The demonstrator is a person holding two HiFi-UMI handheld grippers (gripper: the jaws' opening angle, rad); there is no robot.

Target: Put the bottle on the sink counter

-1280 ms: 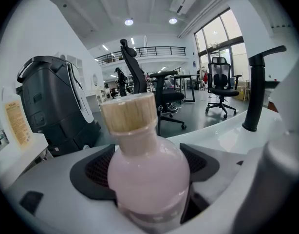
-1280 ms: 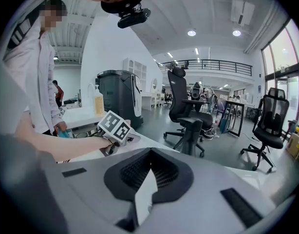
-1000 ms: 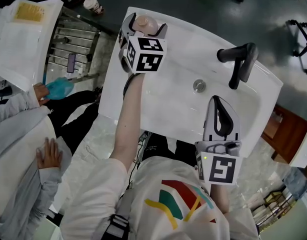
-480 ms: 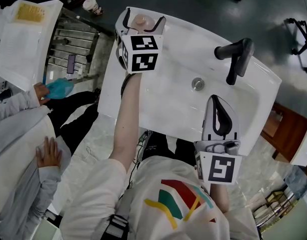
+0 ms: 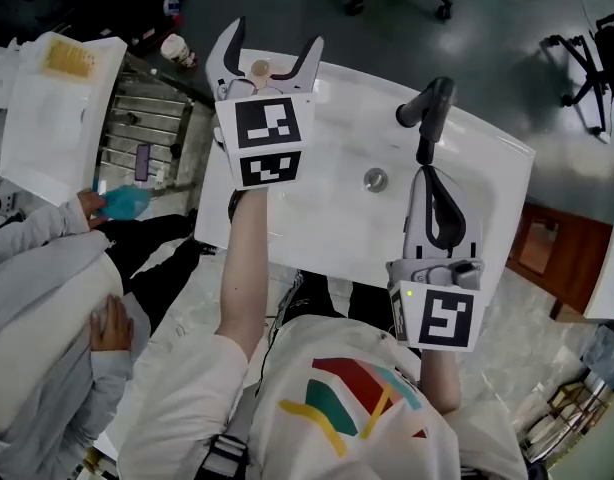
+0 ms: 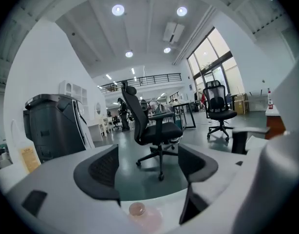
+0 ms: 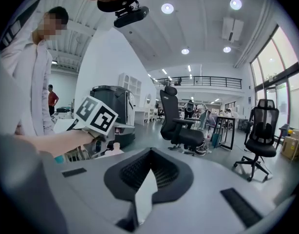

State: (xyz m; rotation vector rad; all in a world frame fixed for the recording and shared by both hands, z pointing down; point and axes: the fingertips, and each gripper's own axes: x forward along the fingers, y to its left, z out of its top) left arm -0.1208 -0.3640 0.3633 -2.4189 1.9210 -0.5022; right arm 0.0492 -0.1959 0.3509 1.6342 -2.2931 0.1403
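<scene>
A small pale pink bottle [image 5: 259, 70] stands upright on the far left corner of the white sink counter [image 5: 337, 88]. My left gripper [image 5: 274, 43] hangs open above it, its jaws spread wide to either side of the bottle and not touching it. The left gripper view shows the bottle [image 6: 139, 212] low down, between and below the open fingers [image 6: 103, 167]. My right gripper [image 5: 429, 176] is shut and empty over the basin's near right side, just in front of the black faucet [image 5: 427, 108]. From the right gripper view the bottle [image 7: 114, 147] is seen under the left gripper's marker cube [image 7: 96, 116].
A drain [image 5: 375, 179] sits in the middle of the basin. A seated person at the left holds a teal cloth [image 5: 119, 200] beside a metal rack [image 5: 147, 118]. A cup [image 5: 175, 48] stands on the floor beyond. Office chairs [image 6: 154, 126] stand past the sink; a wooden cabinet [image 5: 542, 248] is at right.
My left gripper was shut on the bottle; it has opened and risen off it, leaving the bottle standing on the counter corner. The right gripper has stayed put.
</scene>
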